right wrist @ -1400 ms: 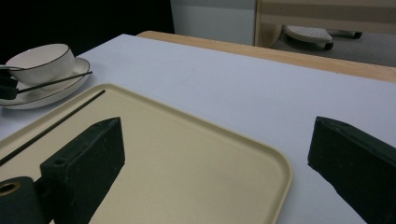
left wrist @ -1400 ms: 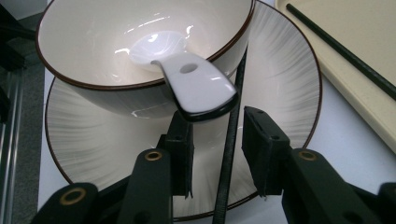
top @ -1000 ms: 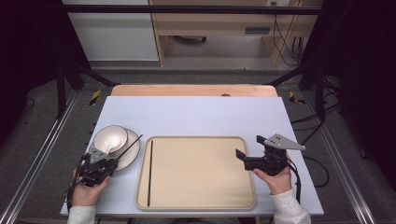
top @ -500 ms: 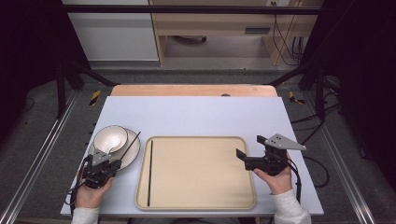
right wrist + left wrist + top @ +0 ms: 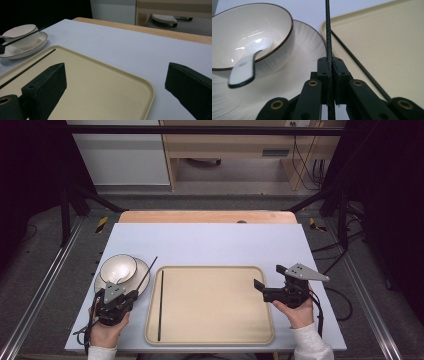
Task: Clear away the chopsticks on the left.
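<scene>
At the table's near left corner: left gripper point(image 5: 116, 301), hand-held, jaws pressed together on a thin black chopstick point(image 5: 145, 274). The stick rises slantwise from the jaws, over the right rim of the plate point(image 5: 141, 281), its tip close to the tray's left rim. In the left gripper view the same chopstick point(image 5: 327, 32) runs straight up from between the closed pads.

Change against the earlier high views: the left gripper sits slightly nearer the table's front edge than a second ago, and the held stick has drawn back with it. Right gripper, bowl, plate and tray are unmoved.

Second chopstick point(image 5: 161, 304): lies flat inside the tray point(image 5: 215, 332), parallel to and just beside its left wall.

Bowl point(image 5: 118, 268): white, dark-rimmed, standing on the plate, left of the tray; a white spoon point(image 5: 247, 66) leans in it, handle over the rim.

Right gripper point(image 5: 261, 286): held at the tray's right rim, jaws wide apart, nothing between them; grey plate on top.

Edges and room: plate touches or nearly touches the tray's left rim; which, I cannot tell. Tray floor bare apart from the one stick. The light blue table top point(image 5: 210, 245) beyond the tray lies open up to the wooden strip point(image 5: 200, 217) at the far edge. The right gripper's hand sits near the table's right edge.
</scene>
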The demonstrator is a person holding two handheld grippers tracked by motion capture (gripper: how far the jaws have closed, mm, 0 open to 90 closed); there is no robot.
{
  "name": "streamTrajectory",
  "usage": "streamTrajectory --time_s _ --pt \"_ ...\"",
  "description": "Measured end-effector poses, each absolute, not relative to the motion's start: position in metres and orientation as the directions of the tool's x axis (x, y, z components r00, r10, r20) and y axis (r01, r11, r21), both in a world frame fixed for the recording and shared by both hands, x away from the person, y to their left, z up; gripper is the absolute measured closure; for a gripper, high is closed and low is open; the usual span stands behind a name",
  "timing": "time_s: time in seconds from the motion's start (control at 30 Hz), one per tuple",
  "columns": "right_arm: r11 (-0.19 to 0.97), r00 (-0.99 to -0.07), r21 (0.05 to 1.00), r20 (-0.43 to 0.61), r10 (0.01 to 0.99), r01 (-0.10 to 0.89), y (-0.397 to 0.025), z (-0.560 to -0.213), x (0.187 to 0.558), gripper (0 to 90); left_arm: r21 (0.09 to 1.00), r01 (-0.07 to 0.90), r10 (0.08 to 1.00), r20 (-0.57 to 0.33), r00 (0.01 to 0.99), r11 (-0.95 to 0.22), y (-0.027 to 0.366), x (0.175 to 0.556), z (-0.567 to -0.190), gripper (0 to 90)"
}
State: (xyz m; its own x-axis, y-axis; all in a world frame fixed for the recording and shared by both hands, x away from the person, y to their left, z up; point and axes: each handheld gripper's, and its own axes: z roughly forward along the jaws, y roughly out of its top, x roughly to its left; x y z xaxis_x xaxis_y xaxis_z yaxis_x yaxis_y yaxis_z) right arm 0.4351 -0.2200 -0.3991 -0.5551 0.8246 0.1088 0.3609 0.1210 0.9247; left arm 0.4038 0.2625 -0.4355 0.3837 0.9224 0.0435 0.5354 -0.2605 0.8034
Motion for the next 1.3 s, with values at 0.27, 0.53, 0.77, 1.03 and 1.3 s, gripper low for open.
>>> streamTrajectory --time_s 0.27,0.53,0.77,1.03,1.3 --pt "0.12 -0.554 0.925 0.108 0.825 0.359 -0.22 -0.399 0.435 3.8 0.835 0.51 0.94 0.027 0.339 -0.208 0.242 0.393 -0.429 85.1" --pt "0.116 -0.554 0.926 0.112 0.825 0.359 -0.219 -0.398 0.434 3.8 0.852 0.504 0.957 -0.014 0.291 -0.141 0.222 0.385 -0.425 85.1" --pt "0.116 -0.56 0.927 0.113 0.821 0.357 -0.219 -0.398 0.433 3.8 0.863 0.499 0.962 -0.07 0.263 -0.073 0.203 0.381 -0.427 85.1" --pt "0.106 -0.555 0.928 0.12 0.823 0.357 -0.22 -0.397 0.433 3.8 0.871 0.492 0.966 -0.113 0.234 -0.018 0.191 0.376 -0.438 85.1" --pt "0.112 -0.558 0.928 0.114 0.822 0.356 -0.22 -0.398 0.433 3.8 0.868 0.495 0.964 -0.167 0.205 0.046 0.182 0.369 -0.456 85.1"
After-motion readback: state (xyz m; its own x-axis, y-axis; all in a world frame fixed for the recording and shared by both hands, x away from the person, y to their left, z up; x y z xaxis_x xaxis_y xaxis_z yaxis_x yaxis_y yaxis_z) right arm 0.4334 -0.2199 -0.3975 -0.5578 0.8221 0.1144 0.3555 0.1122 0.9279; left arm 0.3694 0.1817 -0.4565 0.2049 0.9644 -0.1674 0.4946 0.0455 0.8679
